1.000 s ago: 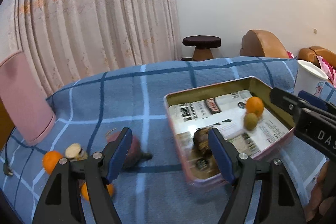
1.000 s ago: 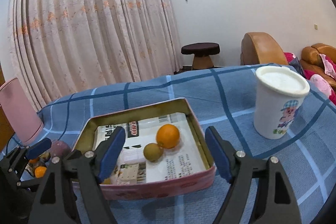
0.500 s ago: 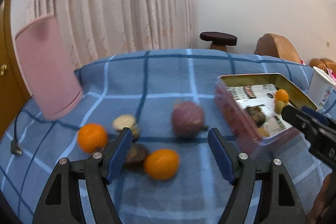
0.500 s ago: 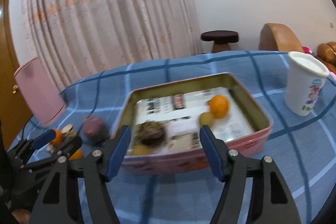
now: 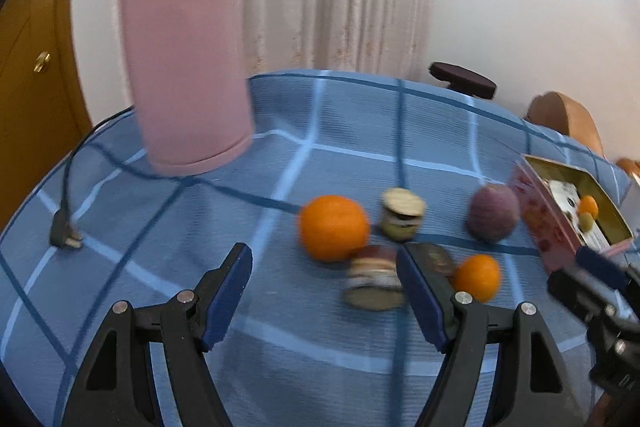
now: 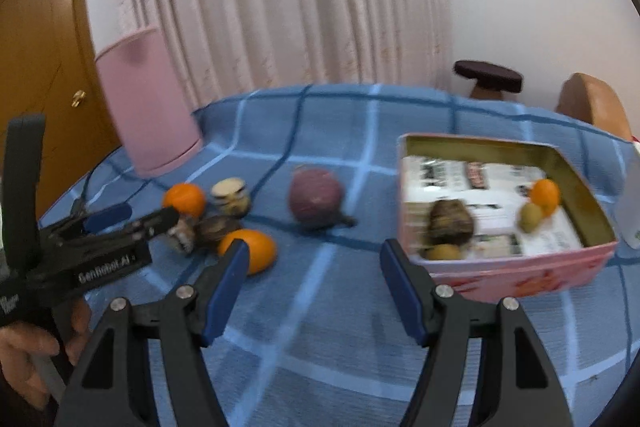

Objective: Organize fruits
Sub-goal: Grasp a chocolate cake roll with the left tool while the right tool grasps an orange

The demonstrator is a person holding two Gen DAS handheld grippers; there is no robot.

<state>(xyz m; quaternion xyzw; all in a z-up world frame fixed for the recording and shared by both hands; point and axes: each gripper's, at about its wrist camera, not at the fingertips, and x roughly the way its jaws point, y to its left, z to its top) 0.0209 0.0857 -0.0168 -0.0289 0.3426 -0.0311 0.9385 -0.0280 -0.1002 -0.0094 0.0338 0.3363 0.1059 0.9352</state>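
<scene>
Pink cylinder upright on blue checked cloth; black plug beside; stool behind.

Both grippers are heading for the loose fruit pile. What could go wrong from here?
1. The orange, small orange and the cut fruit pieces sit crowded together, so the open left gripper may knock neighbours away.
2. The round purple fruit lies free on the cloth and could roll if bumped.
</scene>
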